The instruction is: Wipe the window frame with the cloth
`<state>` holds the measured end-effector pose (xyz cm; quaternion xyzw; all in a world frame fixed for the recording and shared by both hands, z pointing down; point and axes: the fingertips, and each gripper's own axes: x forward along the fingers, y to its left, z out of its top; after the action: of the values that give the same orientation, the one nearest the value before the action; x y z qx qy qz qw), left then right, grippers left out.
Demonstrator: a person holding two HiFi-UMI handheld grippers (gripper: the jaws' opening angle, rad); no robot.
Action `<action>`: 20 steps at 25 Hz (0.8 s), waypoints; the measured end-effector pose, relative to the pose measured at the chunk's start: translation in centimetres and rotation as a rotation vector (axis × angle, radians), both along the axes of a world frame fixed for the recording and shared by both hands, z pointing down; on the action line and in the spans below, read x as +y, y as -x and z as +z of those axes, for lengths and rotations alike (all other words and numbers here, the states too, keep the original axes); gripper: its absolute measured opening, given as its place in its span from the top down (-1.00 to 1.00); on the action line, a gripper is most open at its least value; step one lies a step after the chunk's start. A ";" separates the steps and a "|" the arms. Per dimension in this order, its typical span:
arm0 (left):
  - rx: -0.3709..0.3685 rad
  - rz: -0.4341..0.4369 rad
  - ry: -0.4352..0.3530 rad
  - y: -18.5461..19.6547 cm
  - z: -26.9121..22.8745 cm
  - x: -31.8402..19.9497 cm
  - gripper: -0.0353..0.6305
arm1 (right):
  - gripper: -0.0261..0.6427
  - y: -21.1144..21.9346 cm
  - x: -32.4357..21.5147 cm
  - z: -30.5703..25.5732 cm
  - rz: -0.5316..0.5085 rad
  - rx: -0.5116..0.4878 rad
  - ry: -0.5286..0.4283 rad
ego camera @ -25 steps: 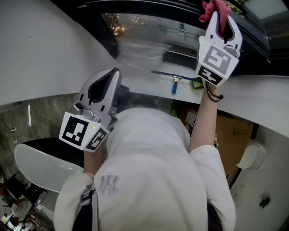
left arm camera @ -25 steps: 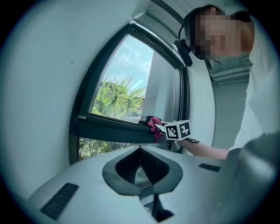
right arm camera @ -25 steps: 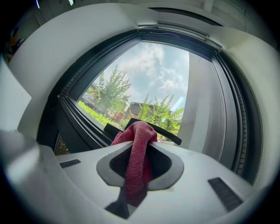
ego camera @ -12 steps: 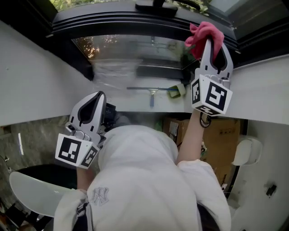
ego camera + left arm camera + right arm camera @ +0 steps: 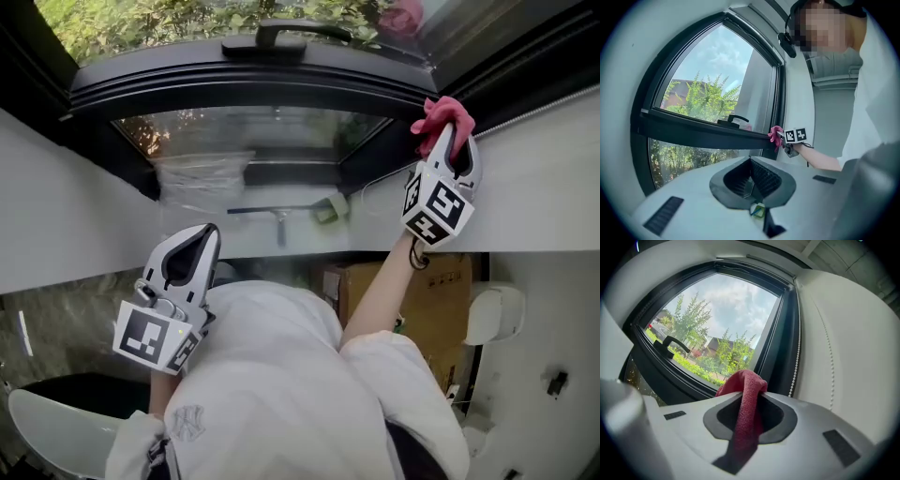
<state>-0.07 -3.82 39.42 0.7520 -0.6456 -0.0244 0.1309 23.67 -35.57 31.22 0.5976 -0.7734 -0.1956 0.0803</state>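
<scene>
Right gripper (image 5: 449, 133) shifted right along window frame (image 5: 281, 89), cloth (image 5: 439, 112) pinched between its fingers, left gripper (image 5: 201, 234) fingers closed, empty

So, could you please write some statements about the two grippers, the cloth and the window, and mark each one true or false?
1. The right gripper is shut on the red cloth. True.
2. The left gripper holds a squeegee. False: its jaws are together with nothing between them, and the squeegee lies on the sill.
3. The cloth is up at the right end of the crossbar of the window frame. True.
4. The window handle is white. False: it is black.
</scene>
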 end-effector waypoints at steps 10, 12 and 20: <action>-0.002 -0.138 0.025 3.6 0.5 0.9 0.87 | 0.74 3.2 -2.5 3.9 -0.033 0.055 0.075; 0.000 -0.141 0.025 3.9 0.6 0.7 0.87 | 0.74 3.4 -2.6 3.9 -0.029 0.057 0.059; -0.015 -0.121 0.022 3.2 0.5 -0.8 0.87 | 0.74 3.2 -3.5 4.3 -0.043 0.026 0.091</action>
<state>-3.25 -4.63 39.89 0.7102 -0.6911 -0.0197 0.1327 20.51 -39.03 35.50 0.5739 -0.7931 -0.1698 0.1130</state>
